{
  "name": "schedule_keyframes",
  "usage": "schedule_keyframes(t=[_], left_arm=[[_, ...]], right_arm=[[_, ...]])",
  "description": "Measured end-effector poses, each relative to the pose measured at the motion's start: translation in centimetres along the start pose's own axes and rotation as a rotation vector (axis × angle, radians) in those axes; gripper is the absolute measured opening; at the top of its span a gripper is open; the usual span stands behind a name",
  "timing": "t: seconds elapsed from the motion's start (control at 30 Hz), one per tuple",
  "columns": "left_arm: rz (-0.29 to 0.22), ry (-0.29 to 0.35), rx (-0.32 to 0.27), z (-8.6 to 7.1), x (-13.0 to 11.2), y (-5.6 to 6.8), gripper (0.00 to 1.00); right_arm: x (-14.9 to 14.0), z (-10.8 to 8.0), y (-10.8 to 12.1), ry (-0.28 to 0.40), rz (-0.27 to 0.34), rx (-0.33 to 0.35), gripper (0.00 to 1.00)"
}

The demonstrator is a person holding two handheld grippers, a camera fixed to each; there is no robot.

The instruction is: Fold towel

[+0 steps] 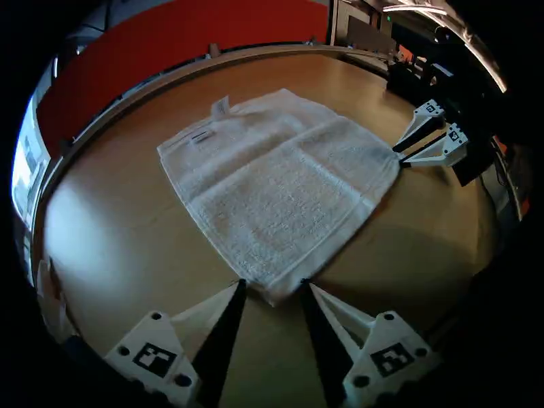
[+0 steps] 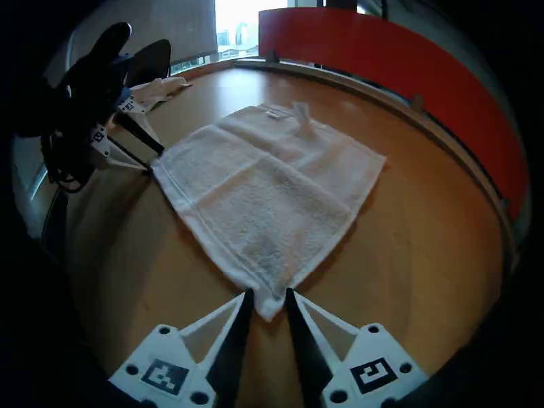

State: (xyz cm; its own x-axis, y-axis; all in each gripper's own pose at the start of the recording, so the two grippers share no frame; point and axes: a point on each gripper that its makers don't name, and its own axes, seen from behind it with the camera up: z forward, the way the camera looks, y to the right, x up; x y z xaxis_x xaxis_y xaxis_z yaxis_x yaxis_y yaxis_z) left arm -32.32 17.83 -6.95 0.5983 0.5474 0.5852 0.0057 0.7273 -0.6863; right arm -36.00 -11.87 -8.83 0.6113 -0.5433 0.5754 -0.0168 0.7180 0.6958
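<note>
Here, the left gripper is held well open with one corner of the white towel lying between its fingertips, the right gripper is parted more narrowly around the neighbouring corner, and the towel is spread flat on the wooden table.

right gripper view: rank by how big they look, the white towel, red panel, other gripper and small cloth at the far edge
1. white towel, red panel: too alike to rank
2. left gripper
3. small cloth, though farther off
</note>
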Motion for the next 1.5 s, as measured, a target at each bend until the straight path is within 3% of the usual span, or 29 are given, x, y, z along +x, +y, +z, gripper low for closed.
schedule_keyframes(t=[0.07,0.13,0.47,0.67,1.27,1.5], left_arm=[[-0.012,-0.002,0.009,0.0,0.1,-0.1,0.27],[-0.026,-0.005,0.016,0.1,0.1,-0.1,0.2],[-0.036,-0.008,0.023,0.1,0.2,0.1,0.14],[-0.073,0.001,0.022,-0.2,0.6,0.5,0.13],[-0.157,0.06,0.022,-4.5,3.9,0.3,0.13],[-0.166,0.052,0.015,-4.1,3.6,0.6,0.13]], right_arm=[[0.0,0.0,0.0,-0.001,0.008,-0.003,0.25],[0.1,-0.1,0.0,0.0,0.016,-0.004,0.22],[0.5,-0.6,-0.2,0.005,0.025,-0.002,0.18],[0.9,-0.8,-0.1,0.014,0.03,-0.004,0.17],[5.1,-4.1,0.5,0.116,0.033,-0.012,0.13],[3.8,-3.6,0.7,0.086,0.047,0.002,0.12]])
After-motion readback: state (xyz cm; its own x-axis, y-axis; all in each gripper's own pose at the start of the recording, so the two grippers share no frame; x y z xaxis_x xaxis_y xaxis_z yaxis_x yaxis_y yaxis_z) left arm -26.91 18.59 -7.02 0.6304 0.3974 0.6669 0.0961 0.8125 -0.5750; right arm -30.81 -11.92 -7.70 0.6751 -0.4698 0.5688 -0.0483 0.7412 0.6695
